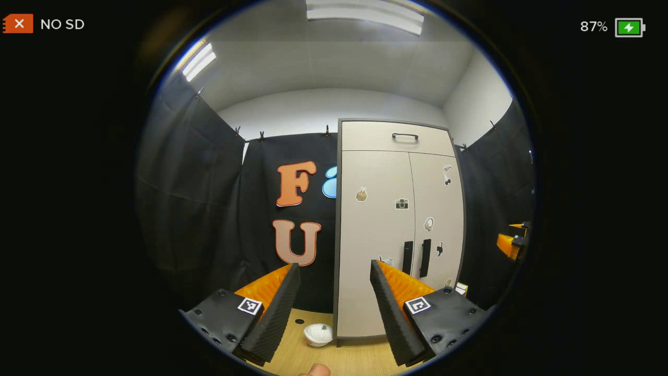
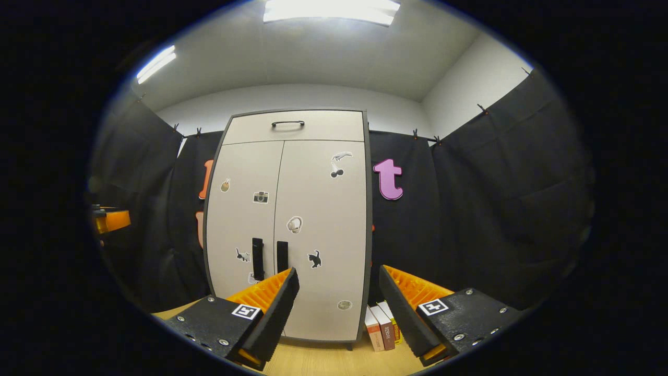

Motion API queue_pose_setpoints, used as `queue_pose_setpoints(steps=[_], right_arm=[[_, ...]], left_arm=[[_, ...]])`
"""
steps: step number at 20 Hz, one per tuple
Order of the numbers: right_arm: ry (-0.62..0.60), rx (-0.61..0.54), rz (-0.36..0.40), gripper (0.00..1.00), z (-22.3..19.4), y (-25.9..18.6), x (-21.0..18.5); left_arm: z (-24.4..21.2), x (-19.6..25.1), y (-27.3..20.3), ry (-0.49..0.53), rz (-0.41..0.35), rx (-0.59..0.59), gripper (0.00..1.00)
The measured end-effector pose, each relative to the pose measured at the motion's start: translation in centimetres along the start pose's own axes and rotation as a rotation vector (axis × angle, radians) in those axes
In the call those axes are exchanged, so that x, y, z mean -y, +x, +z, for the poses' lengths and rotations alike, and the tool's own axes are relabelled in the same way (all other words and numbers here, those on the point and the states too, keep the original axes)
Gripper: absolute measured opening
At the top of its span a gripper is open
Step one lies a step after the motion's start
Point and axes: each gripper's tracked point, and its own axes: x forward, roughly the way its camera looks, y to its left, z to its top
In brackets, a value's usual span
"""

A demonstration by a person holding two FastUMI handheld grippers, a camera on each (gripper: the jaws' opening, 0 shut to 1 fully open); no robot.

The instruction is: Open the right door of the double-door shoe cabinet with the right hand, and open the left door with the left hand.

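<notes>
Right gripper view: smooth, rectangular shoe cabinet (image 2: pixel 292 224).

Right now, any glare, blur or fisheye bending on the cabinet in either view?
Left gripper view: cabinet sharp, evenly lit, edges slightly bowed; ceiling light blown out. Right gripper view: cabinet sides bulge outward; ceiling light clipped white; door handles crisp, no glare.
</notes>
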Motion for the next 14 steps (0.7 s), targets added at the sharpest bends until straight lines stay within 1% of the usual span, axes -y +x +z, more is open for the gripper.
queue_pose_setpoints(steps=[4, 8, 14], right_arm=[[0.014, -0.012, -0.004, 0.94, -0.6, 1.6, -1.6], [0.006, -0.048, 0.026, 0.94, -2.1, 3.7, -4.2], [-0.014, -0.119, 0.059, 0.94, -5.6, 7.8, -8.0]], left_arm=[[-0.3, -0.2, -0.1, 0.003, -0.003, -0.008, 0.82], [-0.9, -0.6, -0.4, -0.006, -0.008, -0.018, 0.81], [-1.6, -1.7, -0.7, 0.012, 0.009, -0.033, 0.81]])
